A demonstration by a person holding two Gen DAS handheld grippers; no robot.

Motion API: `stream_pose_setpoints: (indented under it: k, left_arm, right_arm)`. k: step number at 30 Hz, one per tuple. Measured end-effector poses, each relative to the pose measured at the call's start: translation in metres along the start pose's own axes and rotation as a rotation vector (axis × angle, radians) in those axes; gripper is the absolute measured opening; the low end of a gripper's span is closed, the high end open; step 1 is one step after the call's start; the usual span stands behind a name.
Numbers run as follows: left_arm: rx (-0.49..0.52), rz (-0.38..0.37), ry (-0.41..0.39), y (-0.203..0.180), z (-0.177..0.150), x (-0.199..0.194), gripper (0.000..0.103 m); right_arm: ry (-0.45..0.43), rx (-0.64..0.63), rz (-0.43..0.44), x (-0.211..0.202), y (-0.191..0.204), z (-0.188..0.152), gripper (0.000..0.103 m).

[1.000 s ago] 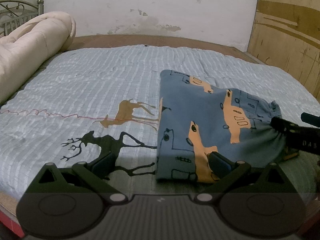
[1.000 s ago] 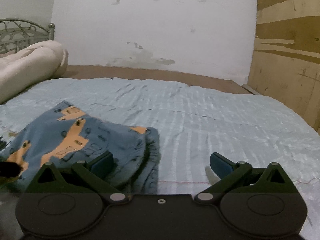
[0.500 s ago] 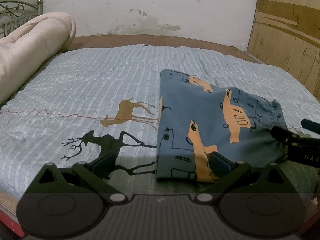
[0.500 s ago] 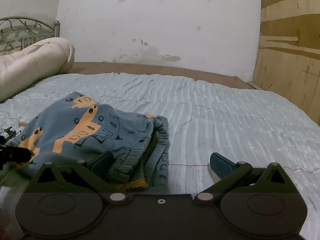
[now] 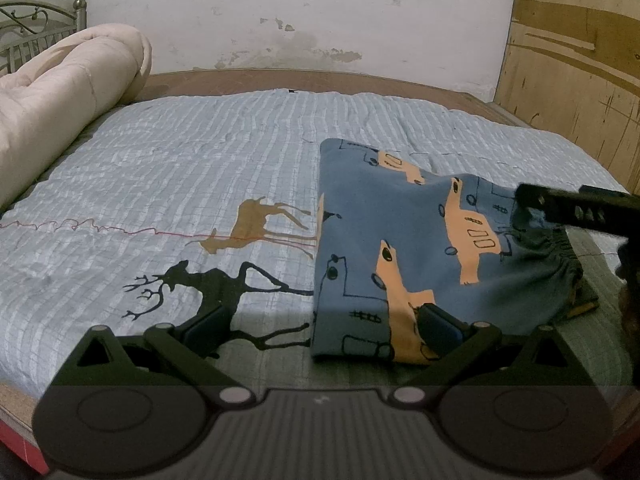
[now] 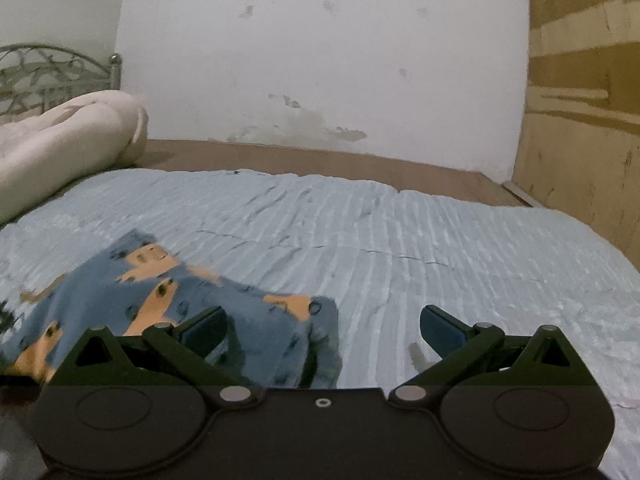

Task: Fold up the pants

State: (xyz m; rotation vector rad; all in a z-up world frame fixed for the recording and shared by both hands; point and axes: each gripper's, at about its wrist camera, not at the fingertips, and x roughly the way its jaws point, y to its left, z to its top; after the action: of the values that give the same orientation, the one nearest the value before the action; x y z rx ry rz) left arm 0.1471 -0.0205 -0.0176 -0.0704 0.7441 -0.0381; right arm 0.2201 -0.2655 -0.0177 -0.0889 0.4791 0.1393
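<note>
The blue pants with orange print [image 5: 420, 248] lie folded into a compact block on the striped bedspread [image 5: 200, 168]. My left gripper [image 5: 320, 324] is open and empty, hovering at the pants' near left corner. The other gripper's body [image 5: 576, 210] shows at the right, above the elastic waistband [image 5: 560, 256]. In the right wrist view the pants [image 6: 180, 300] lie low left, blurred. My right gripper [image 6: 322, 324] is open and empty above their right edge.
A rolled cream quilt [image 5: 60, 96] lies along the left side by a metal headboard [image 5: 24, 32]. A white wall [image 5: 300, 12] is at the back and a plywood panel [image 5: 572, 60] at the right. The bed's near edge [image 5: 16, 404] is at lower left.
My right gripper has risen and moved forward over the waistband; its view has shifted and blurred. The left gripper and the pants have stayed still.
</note>
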Motion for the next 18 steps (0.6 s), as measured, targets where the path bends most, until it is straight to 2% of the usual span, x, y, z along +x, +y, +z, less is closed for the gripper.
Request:
stream_pose_setpoints:
  k: [4, 9, 18]
  left_arm:
    - [0.000, 0.000, 0.000, 0.000, 0.000, 0.000, 0.102]
    - [0.000, 0.000, 0.000, 0.000, 0.000, 0.000, 0.102]
    - [-0.009, -0.006, 0.004, 0.001, 0.002, -0.001, 0.102]
  right_arm:
    - [0.037, 0.038, -0.010, 0.019, -0.005, 0.007, 0.102]
    - [0.101, 0.029, -0.016, 0.034, -0.005, 0.000, 0.102]
    - [0.079, 0.028, -0.010, 0.028, -0.003, -0.005, 0.102]
